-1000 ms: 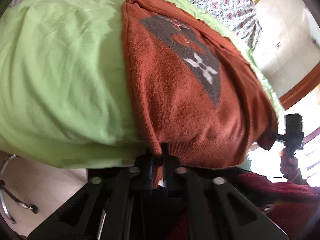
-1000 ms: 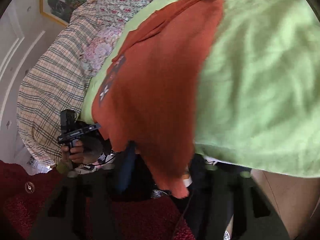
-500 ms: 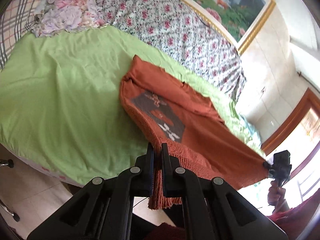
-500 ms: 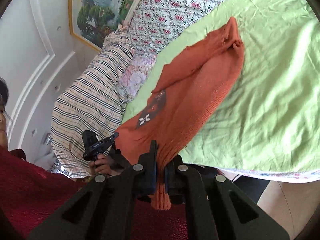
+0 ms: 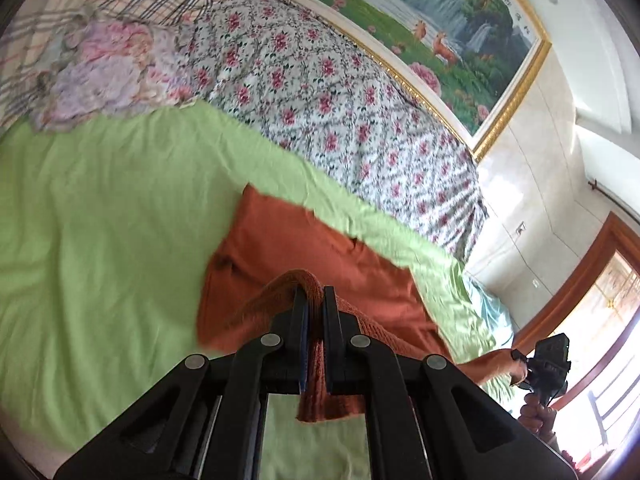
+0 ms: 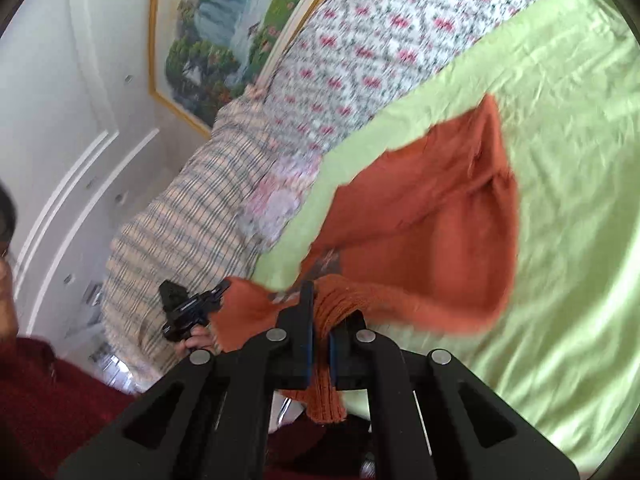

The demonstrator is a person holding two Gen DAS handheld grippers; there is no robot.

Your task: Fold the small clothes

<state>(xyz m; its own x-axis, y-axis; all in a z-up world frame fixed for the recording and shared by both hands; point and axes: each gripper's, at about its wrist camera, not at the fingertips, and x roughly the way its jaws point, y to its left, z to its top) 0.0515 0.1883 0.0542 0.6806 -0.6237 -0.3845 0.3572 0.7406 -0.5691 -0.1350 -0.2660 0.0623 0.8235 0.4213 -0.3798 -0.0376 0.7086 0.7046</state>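
Orange knit, a small sweater, lies partly on the green sheet of the bed, with its near edge lifted. The left claw is pinched tight on one corner of that edge, and cloth hangs down between its fingers. The right claw is pinched tight on the other corner. Behind the sheet are a flowery quilt and a plaid blanket.

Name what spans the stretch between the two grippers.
The orange sweater: its knit hem runs from the right gripper to the left gripper, seen in the right wrist view.
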